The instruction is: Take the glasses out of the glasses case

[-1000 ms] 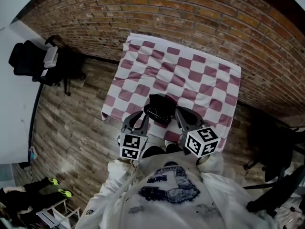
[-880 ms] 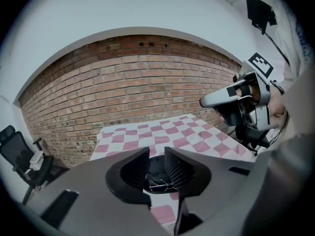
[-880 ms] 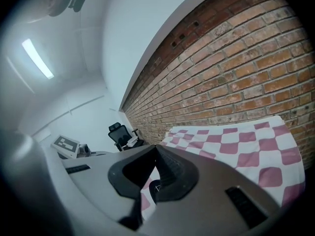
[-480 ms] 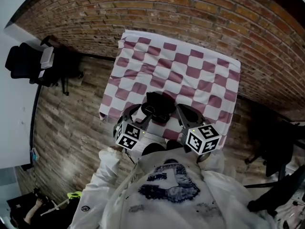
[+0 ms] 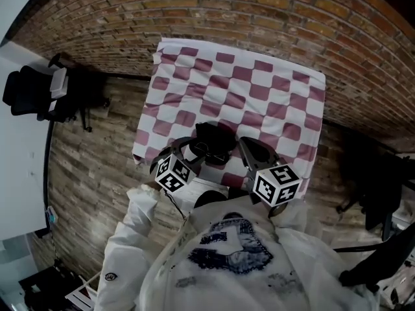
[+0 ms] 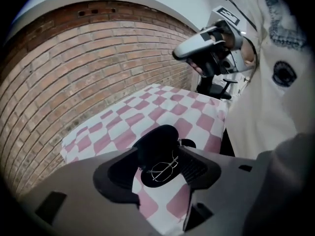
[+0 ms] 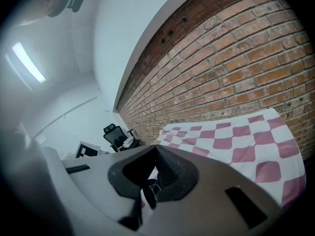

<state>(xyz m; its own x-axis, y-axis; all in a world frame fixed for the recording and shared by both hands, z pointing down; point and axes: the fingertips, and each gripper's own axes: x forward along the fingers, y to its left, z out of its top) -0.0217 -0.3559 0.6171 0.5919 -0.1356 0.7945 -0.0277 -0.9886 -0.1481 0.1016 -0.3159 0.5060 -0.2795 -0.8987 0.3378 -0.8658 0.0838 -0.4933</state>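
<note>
1 glasses case [image 6: 156,137] | 1 glasses [image 6: 165,170] inside | left gripper [image 6: 158,156] just opening, empty | right gripper [image 7: 155,149] closed

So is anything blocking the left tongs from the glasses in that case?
Nothing visible does. The glasses case lies open, the glasses bare inside. The left tongs have just been opening; the glasses show between them, not yet gripped.

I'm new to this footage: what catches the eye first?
The pink-and-white checked tablecloth stands out against the brick wall. At its near edge lies an open black glasses case with wire glasses inside, seen ungripped between the jaws of the left gripper, which have just been opening.
</note>
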